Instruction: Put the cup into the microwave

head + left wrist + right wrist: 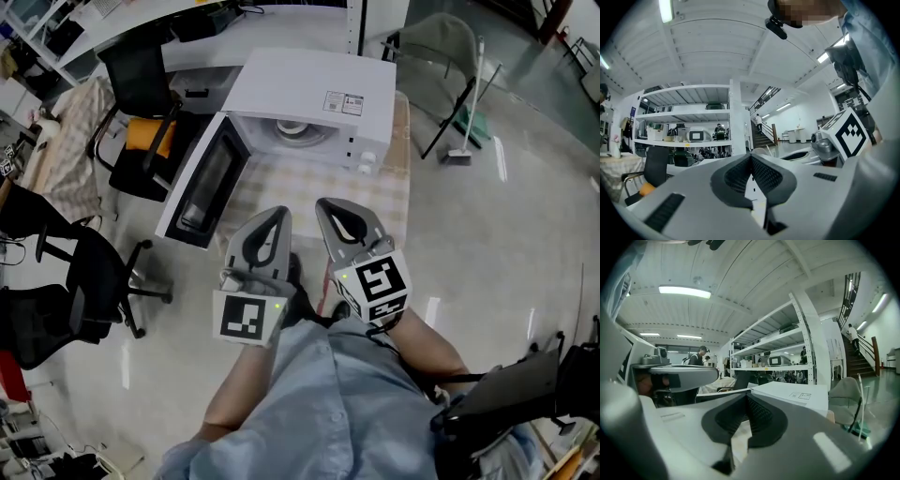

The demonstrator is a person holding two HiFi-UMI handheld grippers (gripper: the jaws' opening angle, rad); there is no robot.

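We hold both grippers side by side and low in front of us, over the near edge of the table (401,150). The left gripper (279,212) has its jaws clenched tip to tip with nothing between them, and the right gripper (327,203) is likewise clenched and empty.

A pale checked cloth (281,187) covers the table. On it stands a white microwave (314,89) with its door (202,183) swung wide to the left. Inside the lit cavity sits a pale round shape (301,131), the cup as far as we can tell, well apart from both grippers.

The floor (497,244) is glossy grey. Black office chairs stand at the left, one (141,141) with an orange cushion, beside a white desk (187,23). At the right a long-handled floor tool with a green head (466,131) leans by a grey chair (441,47). The gripper views show white shelving (684,117) and a staircase (858,357).
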